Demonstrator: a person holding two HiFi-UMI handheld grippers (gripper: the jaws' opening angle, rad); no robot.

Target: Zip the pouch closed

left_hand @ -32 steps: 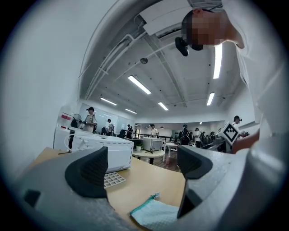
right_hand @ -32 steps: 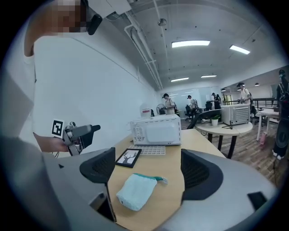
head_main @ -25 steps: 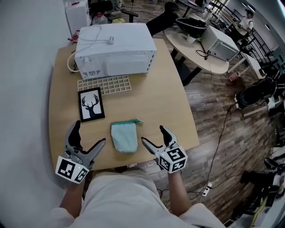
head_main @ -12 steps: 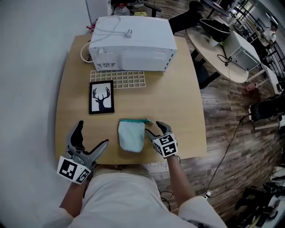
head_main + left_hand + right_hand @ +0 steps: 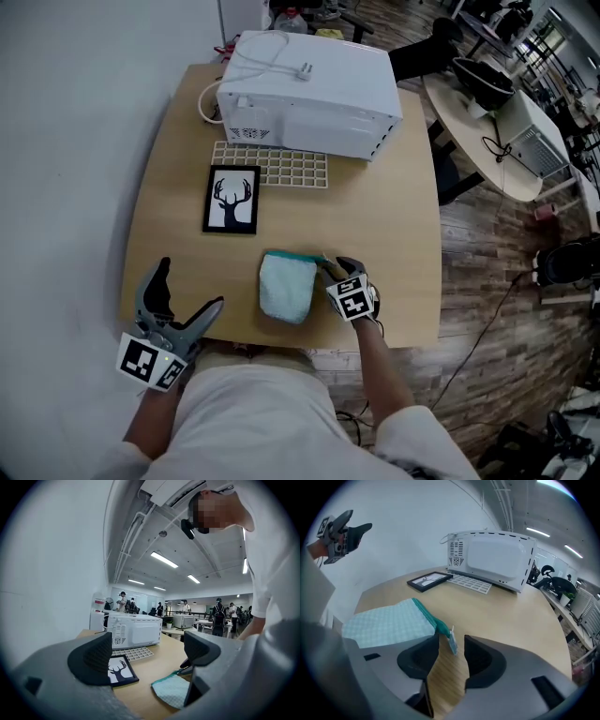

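Observation:
A light teal checked pouch (image 5: 286, 287) with a darker teal zip band lies near the front edge of the wooden table (image 5: 394, 234). My right gripper (image 5: 330, 266) is down at the pouch's far right corner. In the right gripper view the small zip pull tag (image 5: 453, 642) hangs between the jaws of the right gripper (image 5: 451, 657), with a gap on each side. Those jaws have just been closing and are still open. My left gripper (image 5: 190, 287) hovers left of the pouch, wide open and holding nothing. From the left gripper (image 5: 150, 653) the pouch (image 5: 172, 689) shows low on the right.
A white microwave (image 5: 309, 89) with a loose cord stands at the table's far end. In front of it lie a white grid rack (image 5: 272, 164) and a framed deer picture (image 5: 232, 199). A wall runs along the left. Office tables and chairs stand to the right.
My right gripper has dropped to the pouch's far right corner and its jaws have narrowed around the zip pull. The left gripper has shifted only slightly.

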